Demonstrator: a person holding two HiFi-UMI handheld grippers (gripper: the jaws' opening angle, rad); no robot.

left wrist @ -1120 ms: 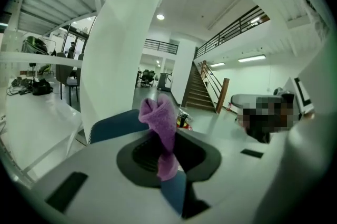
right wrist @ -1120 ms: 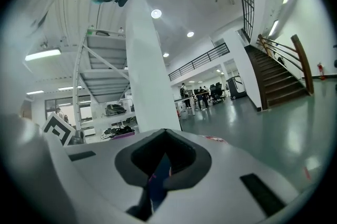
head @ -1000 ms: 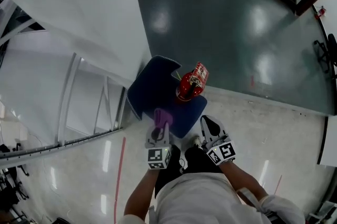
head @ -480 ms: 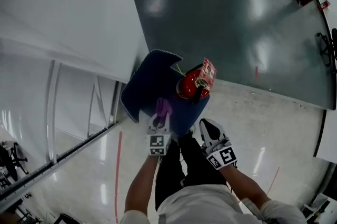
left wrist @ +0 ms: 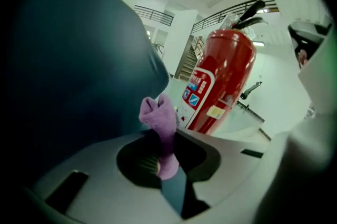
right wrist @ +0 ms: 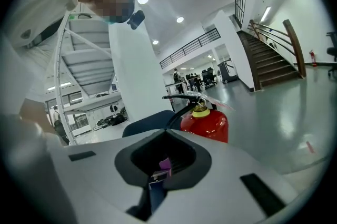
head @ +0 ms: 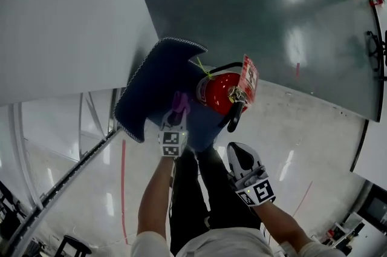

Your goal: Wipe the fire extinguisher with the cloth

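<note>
1. Left gripper (head: 176, 119) – jaws clamped on the small purple cloth (left wrist: 159, 122).
2. Red metal fire extinguisher (head: 219, 92) stands upright, just right of the cloth, by the dark blue padded seat (head: 154, 77).
3. Right gripper (head: 239, 154) – jaws together, nearer.

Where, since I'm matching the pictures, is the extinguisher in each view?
Head view: extinguisher just right of centre, seen from above.
Left gripper view: extinguisher right of centre, upright, beyond the cloth.
Right gripper view: extinguisher near centre, slightly low.
Shared landmark: the dark blue object at its left in all three.
</note>
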